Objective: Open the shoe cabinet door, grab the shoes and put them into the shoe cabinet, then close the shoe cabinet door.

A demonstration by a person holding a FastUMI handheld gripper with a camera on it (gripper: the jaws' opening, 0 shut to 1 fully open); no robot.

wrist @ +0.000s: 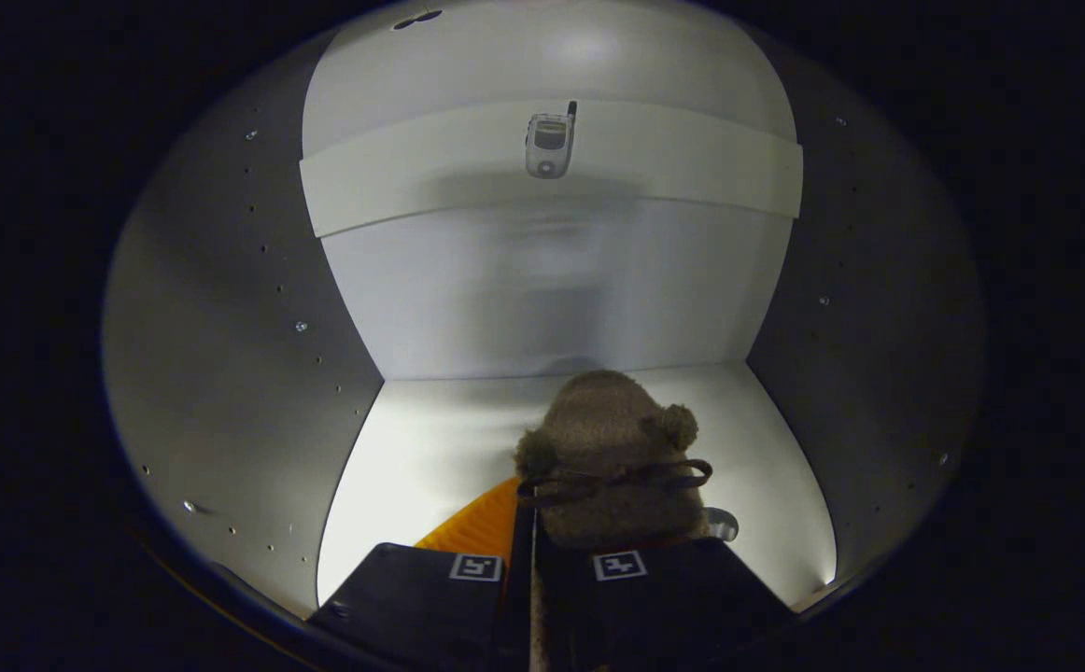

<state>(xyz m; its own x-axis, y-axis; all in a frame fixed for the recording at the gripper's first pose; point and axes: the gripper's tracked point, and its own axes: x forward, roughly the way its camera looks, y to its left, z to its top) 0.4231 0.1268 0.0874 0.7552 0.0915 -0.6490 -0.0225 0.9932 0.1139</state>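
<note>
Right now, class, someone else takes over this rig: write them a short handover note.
Tool: fingers nearly together, apparently shut on the fuzzy brown shoe, held inside the shoe cabinet just above its floor.
Done: door open, shoe grabbed and carried in.
An orange sole edge shows beside it.
Left: set the shoe down, let go, back out, close the door.

The gripper points straight ahead and slightly down, its two fingers side by side at the base of the view, each carrying a square marker on its top face. The fingers are drawn close, just a thin slit between them, and something fuzzy is nipped in that slit, both fingers pressing on it
</note>
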